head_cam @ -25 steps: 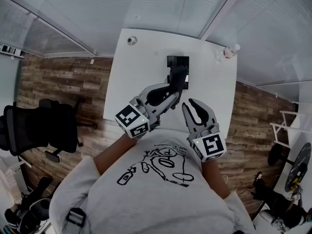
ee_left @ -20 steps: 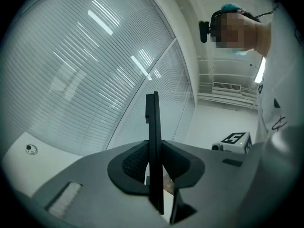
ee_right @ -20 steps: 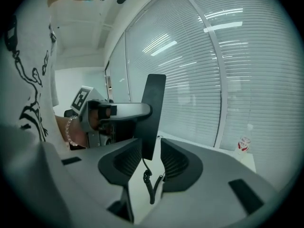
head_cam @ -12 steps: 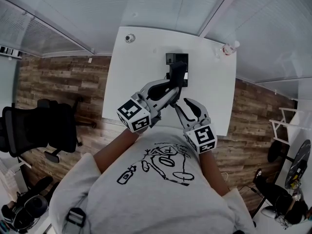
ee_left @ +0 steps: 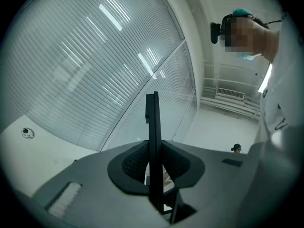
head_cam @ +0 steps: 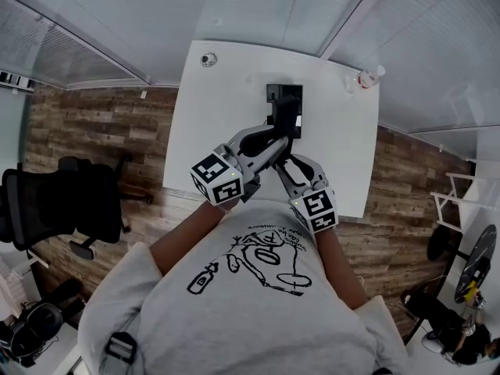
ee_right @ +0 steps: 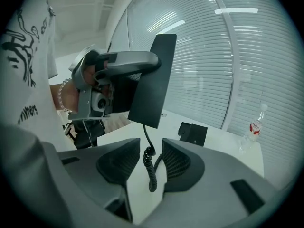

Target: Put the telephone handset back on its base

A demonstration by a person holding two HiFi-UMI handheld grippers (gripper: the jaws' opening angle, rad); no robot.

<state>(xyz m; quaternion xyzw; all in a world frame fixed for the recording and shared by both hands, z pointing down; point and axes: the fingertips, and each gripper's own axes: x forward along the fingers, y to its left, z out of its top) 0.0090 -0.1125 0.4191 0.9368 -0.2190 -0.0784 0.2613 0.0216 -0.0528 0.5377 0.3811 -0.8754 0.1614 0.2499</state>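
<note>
One white table on planks: left gripper jaws clamp handset, right gripper jaws, just opened, straddle cord.

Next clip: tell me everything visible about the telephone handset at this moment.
The telephone handset is a flat, matte black slab, plastic by its look. It is off its base, held above the white table, roughly upright with a slight tilt. The left gripper is shut on its broad faces. A black coiled cord hangs from its lower end, between the jaws of the right gripper, which have just been opening.
</note>
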